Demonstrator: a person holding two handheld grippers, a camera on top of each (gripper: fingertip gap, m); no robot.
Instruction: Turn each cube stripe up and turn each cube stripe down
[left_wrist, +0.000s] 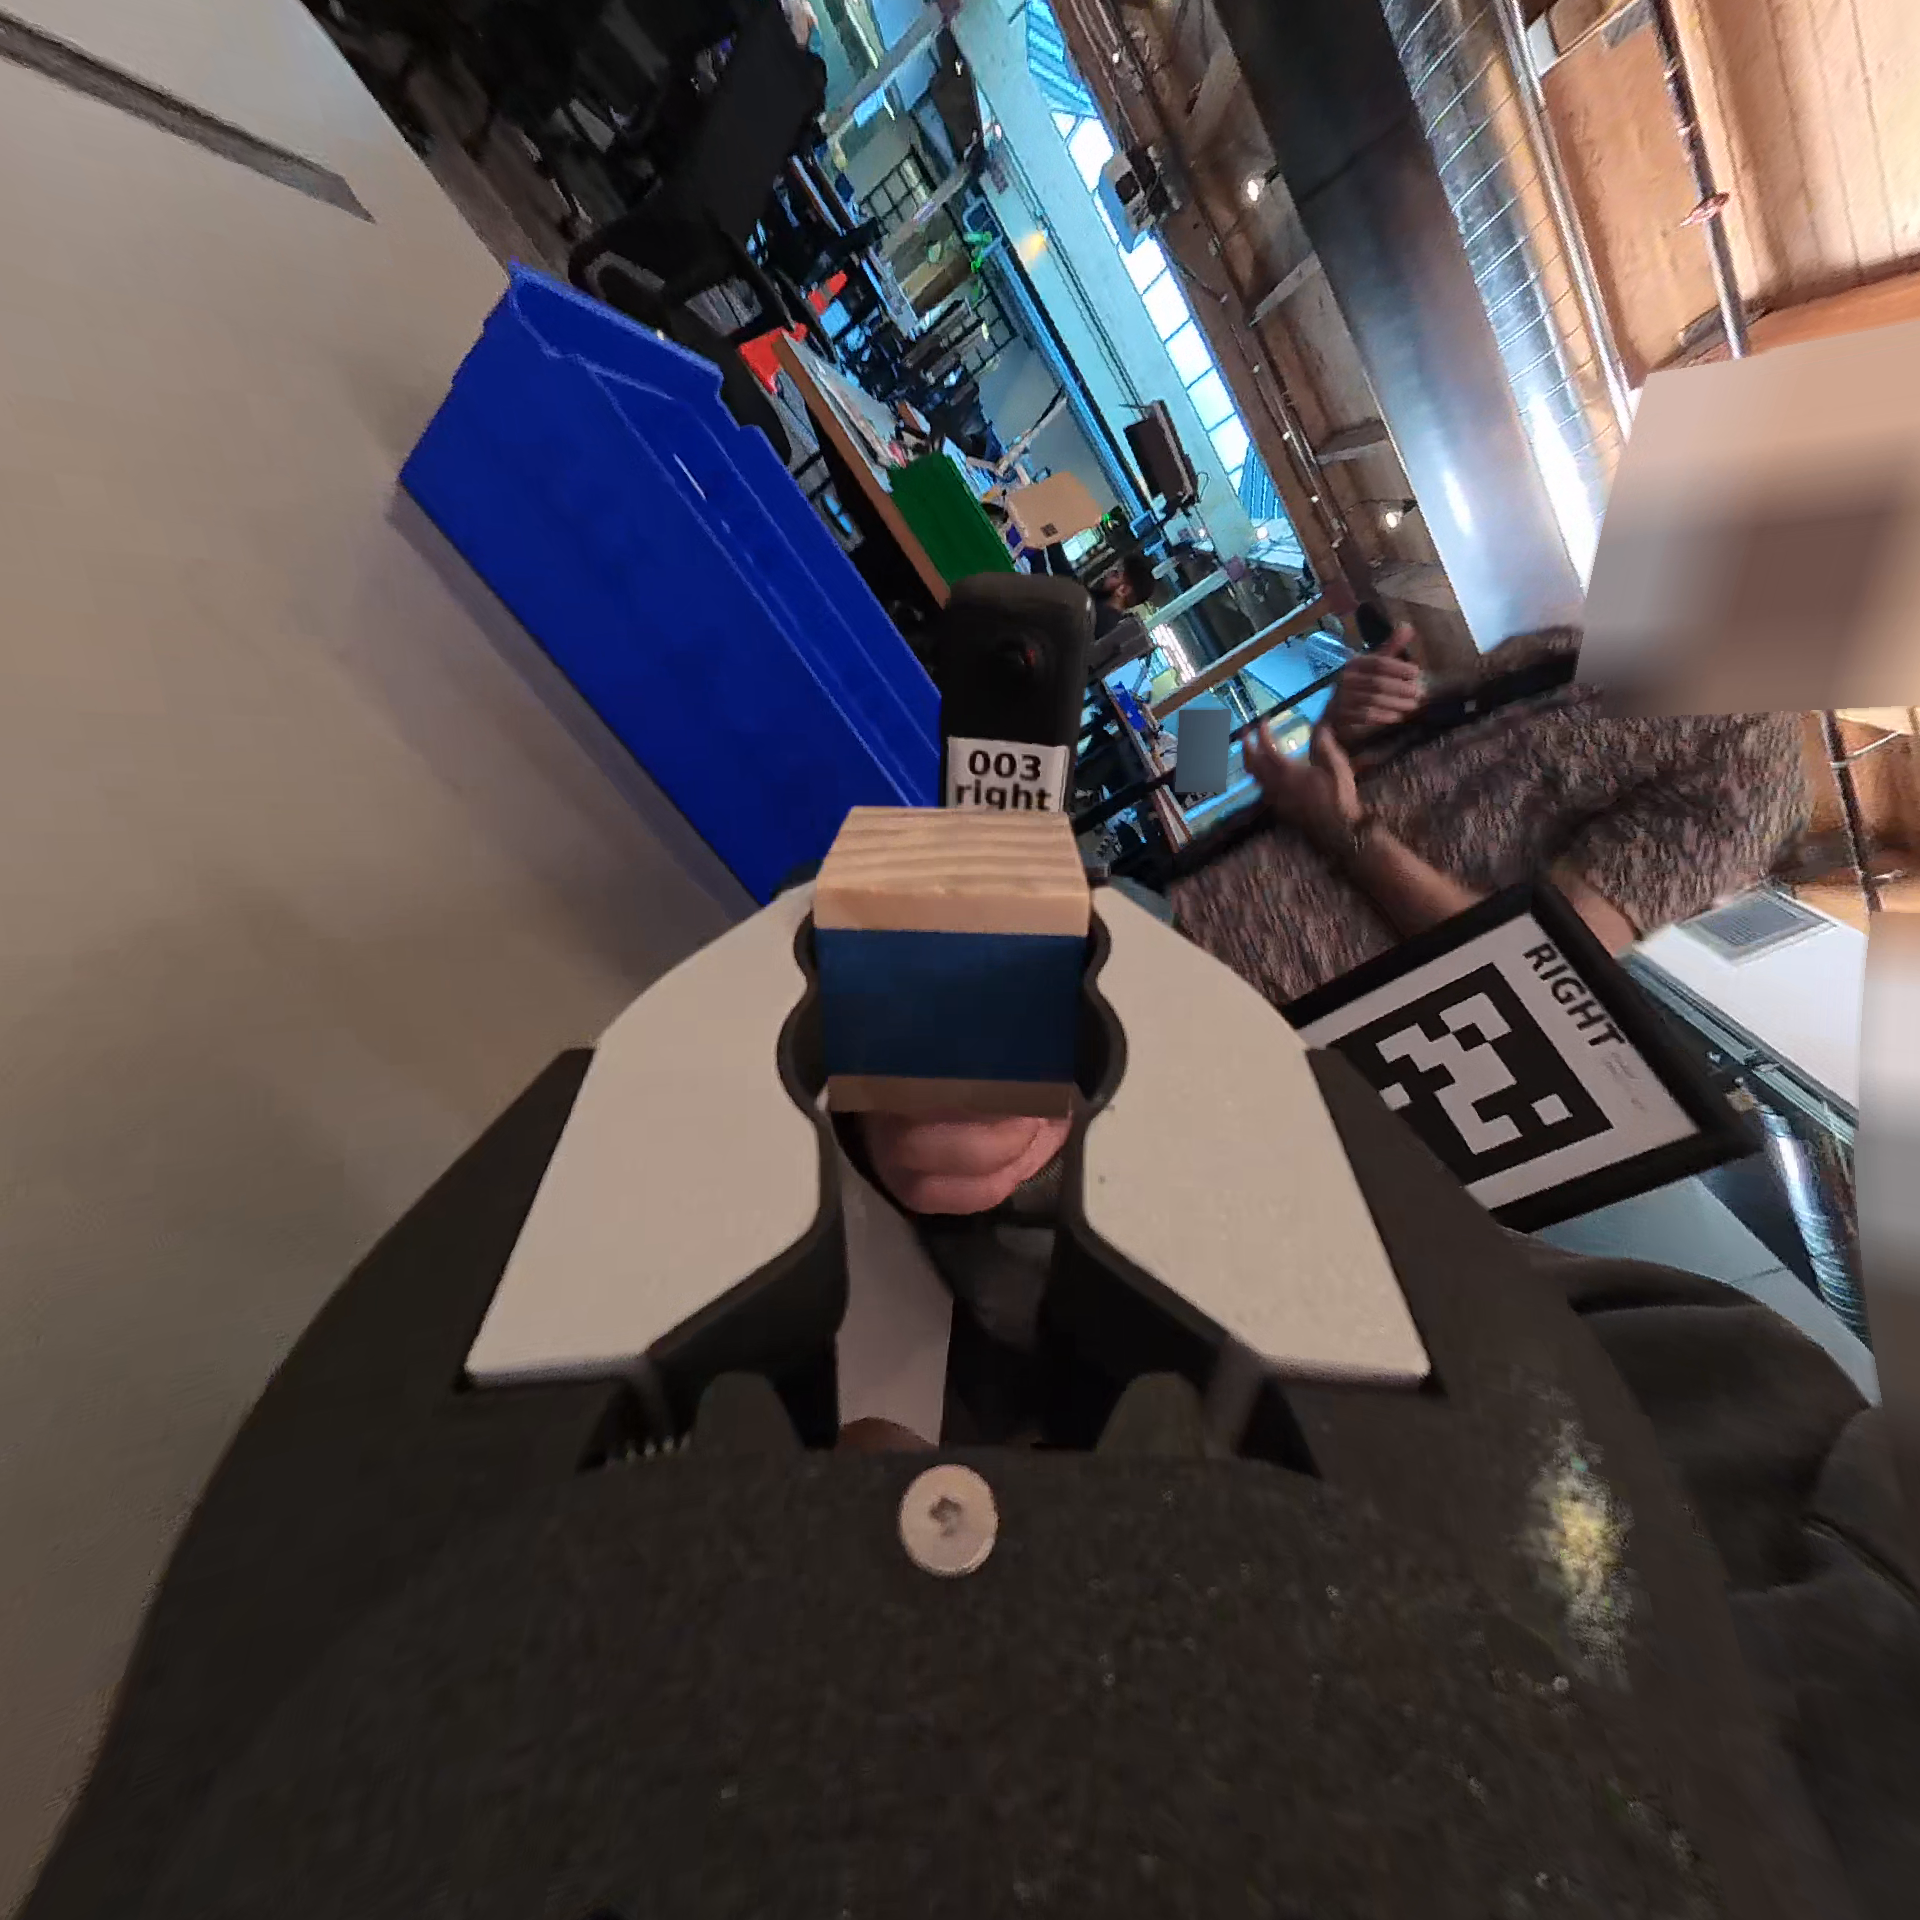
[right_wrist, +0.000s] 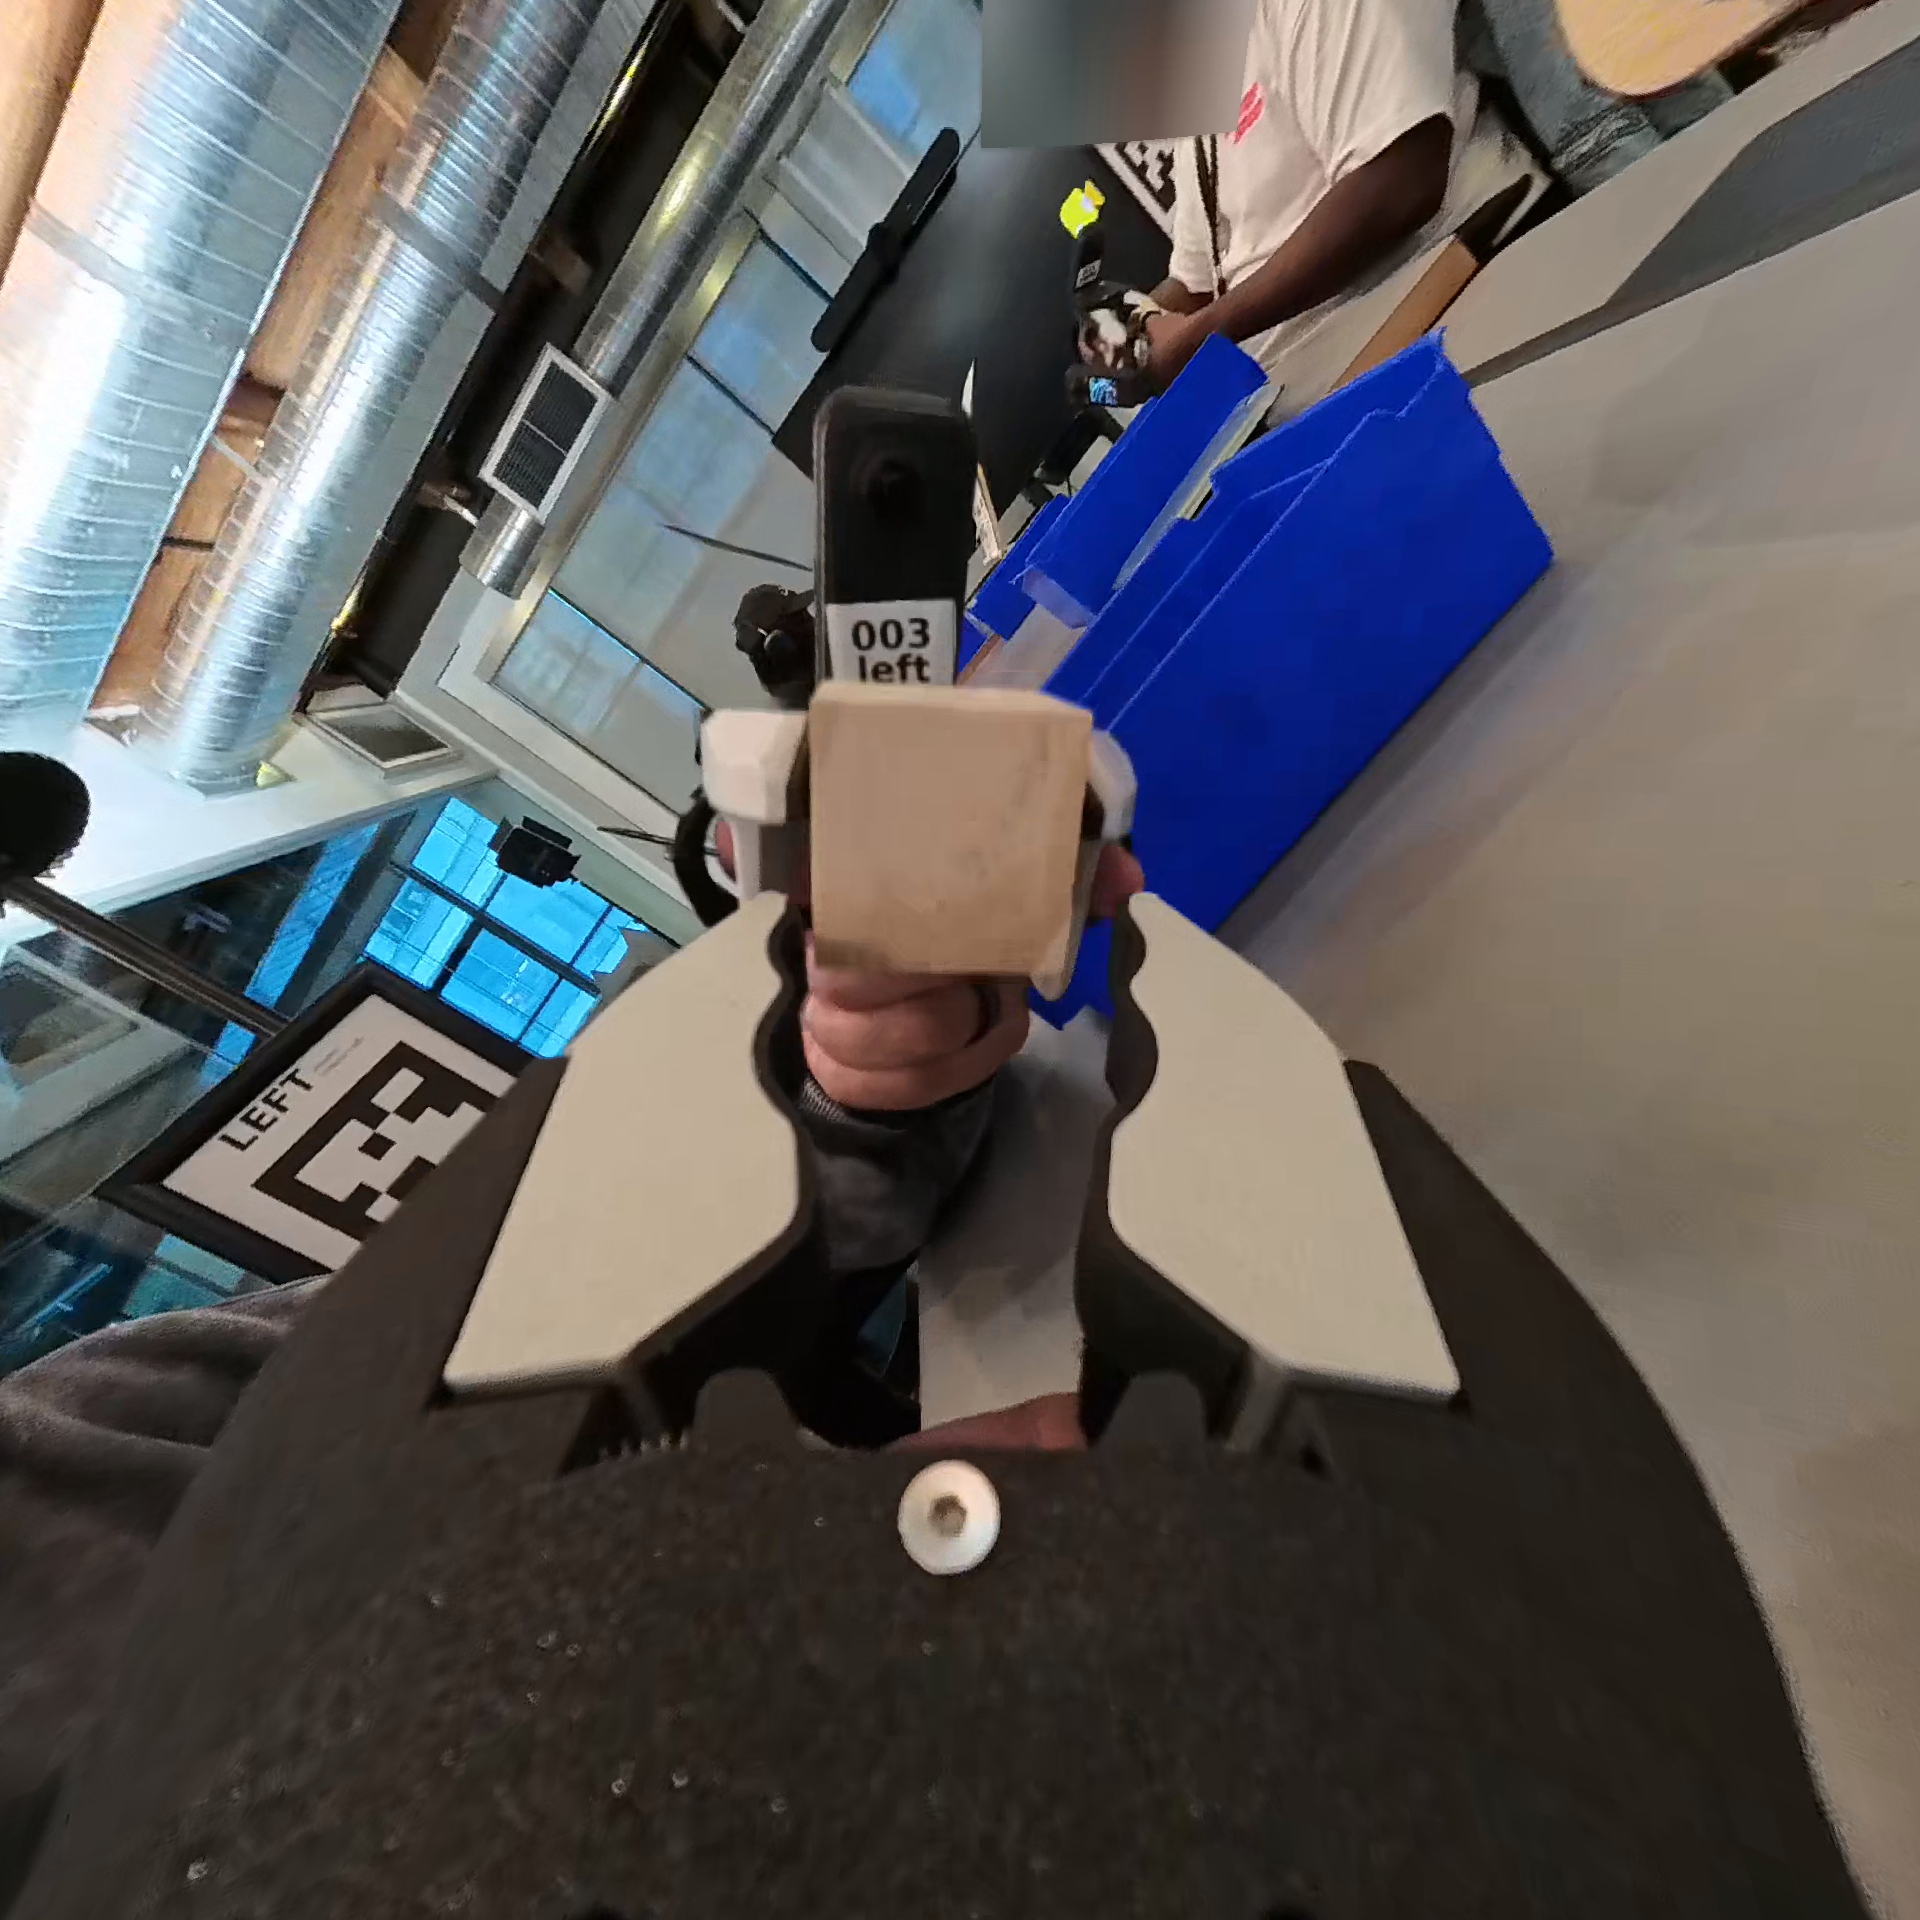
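The wooden cube (left_wrist: 951, 982) is hiding most of the right gripper behind it; in the right wrist view, the cube's (right_wrist: 948, 836) stripe is facing away, unseen.

cube (left_wrist: 951, 971): grainy bare wood, matt blue stripe; bins (left_wrist: 665, 623): glossy blue plastic

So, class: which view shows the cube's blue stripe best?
The left wrist view. There the cube, held between the left gripper's fingers, turns its stripe to the camera. The right wrist view shows only a plain wooden face of the cube, no stripe.
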